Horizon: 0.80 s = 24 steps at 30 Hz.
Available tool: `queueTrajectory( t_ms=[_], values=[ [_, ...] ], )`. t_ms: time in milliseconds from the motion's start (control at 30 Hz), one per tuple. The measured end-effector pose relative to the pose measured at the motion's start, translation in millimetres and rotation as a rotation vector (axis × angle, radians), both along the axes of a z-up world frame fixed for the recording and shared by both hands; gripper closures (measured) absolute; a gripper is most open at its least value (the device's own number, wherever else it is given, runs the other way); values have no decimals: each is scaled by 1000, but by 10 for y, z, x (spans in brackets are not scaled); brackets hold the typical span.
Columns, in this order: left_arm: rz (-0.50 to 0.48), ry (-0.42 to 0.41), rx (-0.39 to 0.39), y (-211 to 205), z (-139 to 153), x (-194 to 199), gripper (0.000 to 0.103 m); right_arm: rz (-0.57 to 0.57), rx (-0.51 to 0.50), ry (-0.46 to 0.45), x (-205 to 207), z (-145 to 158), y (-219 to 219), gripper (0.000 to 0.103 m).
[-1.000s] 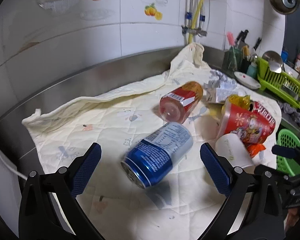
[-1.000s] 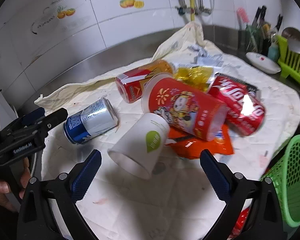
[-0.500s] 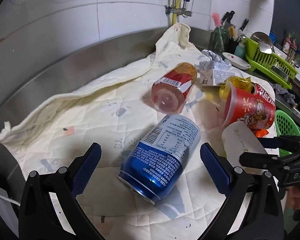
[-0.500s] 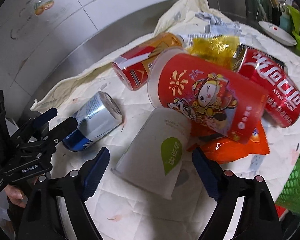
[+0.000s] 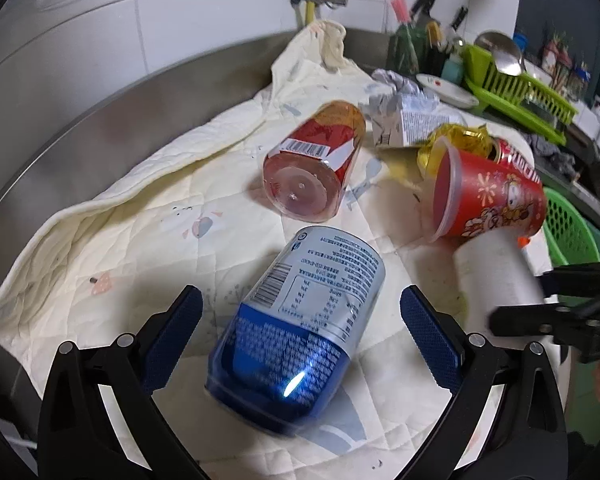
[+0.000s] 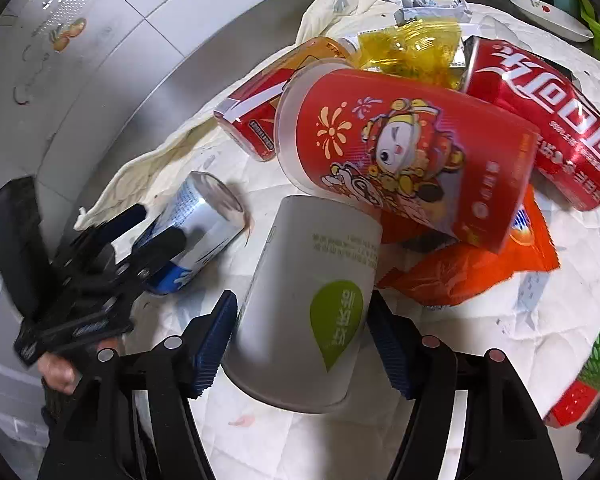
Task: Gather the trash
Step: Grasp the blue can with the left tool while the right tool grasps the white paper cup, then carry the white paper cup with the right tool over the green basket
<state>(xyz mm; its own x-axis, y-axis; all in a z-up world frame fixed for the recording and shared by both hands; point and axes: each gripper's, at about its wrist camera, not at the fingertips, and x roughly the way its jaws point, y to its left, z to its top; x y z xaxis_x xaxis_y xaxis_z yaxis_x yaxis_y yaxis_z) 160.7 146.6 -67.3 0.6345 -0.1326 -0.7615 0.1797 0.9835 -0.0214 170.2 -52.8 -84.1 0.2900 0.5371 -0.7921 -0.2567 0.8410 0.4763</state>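
Left wrist view: left gripper (image 5: 298, 316) jaws wide apart, blue pads either side of blue-and-silver can (image 5: 300, 336) lying on its side on quilted cream cloth (image 5: 112, 232); pads not touching can. Beyond it: clear bottle w/ red label (image 5: 314, 164) on its side, base toward camera; red printed cup (image 5: 488, 196) on its side, nothing visible inside; yellow wrapper (image 5: 456, 142) behind it; crumpled paper carton (image 5: 404, 114); white paper cup (image 5: 496, 276) at right, w/ right gripper's black fingers (image 5: 548, 308) around it. Green basket (image 5: 568, 228) at far right, contents not visible. Right wrist view: right gripper (image 6: 302, 338) jaws closing, white paper cup (image 6: 312, 308) between pads, left pad at cup wall, right pad just beside it; firm contact unclear. Cup lies on its side, mouth toward camera. Red printed cup (image 6: 404, 152) rests against its base; red cola can (image 6: 540, 112), orange snack bag (image 6: 468, 268) to the right. Left gripper (image 6: 140, 232) straddles blue can (image 6: 204, 220) at left.
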Motion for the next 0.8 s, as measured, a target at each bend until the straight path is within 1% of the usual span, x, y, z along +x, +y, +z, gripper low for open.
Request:
queueTrajectory(
  t_ms=[167, 233, 300, 333, 367, 533, 633, 800],
  values=[
    [-16, 49, -16, 19, -70, 114, 6, 3, 41, 22, -69, 38, -192, 40],
    [-32, 61, -15, 2, -107, 127, 6, 10, 45, 14, -98, 62, -225, 40],
    [-36, 80, -11, -10, -158, 140, 12, 18, 37, 2, -146, 87, -257, 40],
    [-36, 91, -14, -8, -181, 148, 19, 22, 35, -4, -173, 95, -275, 40],
    [-34, 97, -15, -9, -200, 155, 19, 23, 33, -7, -183, 97, -280, 40],
    [-14, 76, -17, -18, -158, 109, 22, 21, 56, -6, -253, 84, -356, 40],
    [1, 60, -32, -15, -117, 48, 23, 12, 78, -10, -290, 105, -455, 40],
    [12, 20, -35, -72, 2, -107, 24, -22, 94, -33, -337, 183, -665, 40]
  ],
)
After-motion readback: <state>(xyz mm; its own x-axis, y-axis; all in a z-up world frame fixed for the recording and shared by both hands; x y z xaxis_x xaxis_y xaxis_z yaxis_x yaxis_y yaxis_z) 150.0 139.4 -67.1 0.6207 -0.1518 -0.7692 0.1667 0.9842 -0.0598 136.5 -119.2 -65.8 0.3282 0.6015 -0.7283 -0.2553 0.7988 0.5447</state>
